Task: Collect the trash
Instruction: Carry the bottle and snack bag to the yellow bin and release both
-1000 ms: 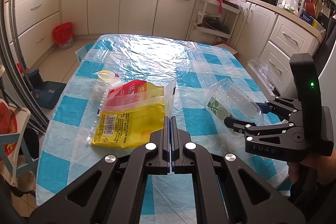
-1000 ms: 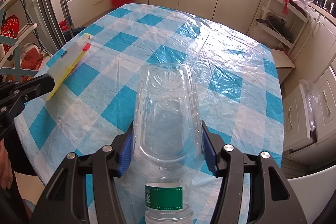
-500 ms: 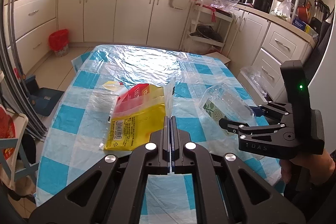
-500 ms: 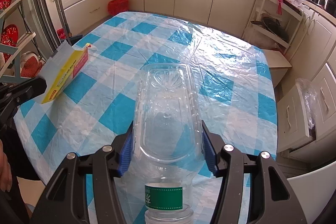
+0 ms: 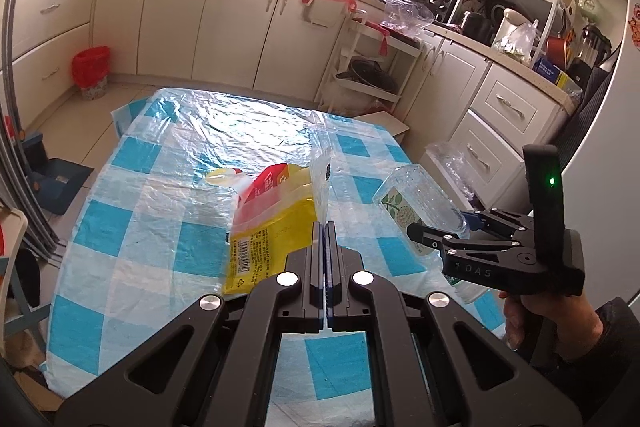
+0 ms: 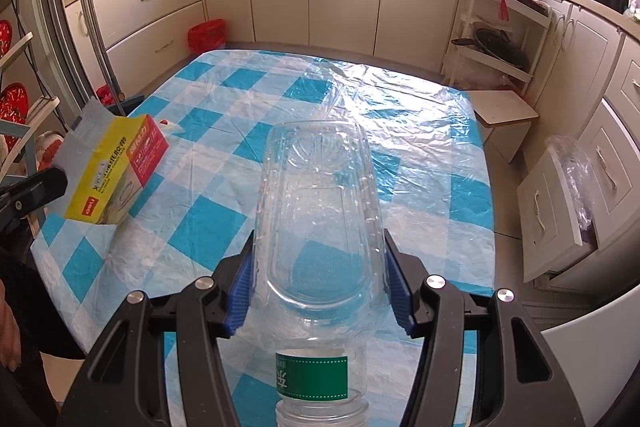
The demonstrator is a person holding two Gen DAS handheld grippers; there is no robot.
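Both pieces of trash are lifted off the table (image 6: 420, 131), carry-away step in hand. My left gripper (image 5: 325, 247) is fully closed, pinching the clear edge of the yellow-and-red packet (image 5: 276, 227), which hangs above the checked cloth. My right gripper (image 6: 320, 291) stands about half open, its blue pads (image 6: 241, 291) pressed on either side of the empty clear bottle (image 6: 320, 211), base pointing away. Compared with a second ago, both items ride higher and the packet has swung more upright; neither grip has changed. Next, I judge, both go to a bin, possibly the red-lined bin (image 5: 91, 71) on the floor; the thin pinched film could slip.
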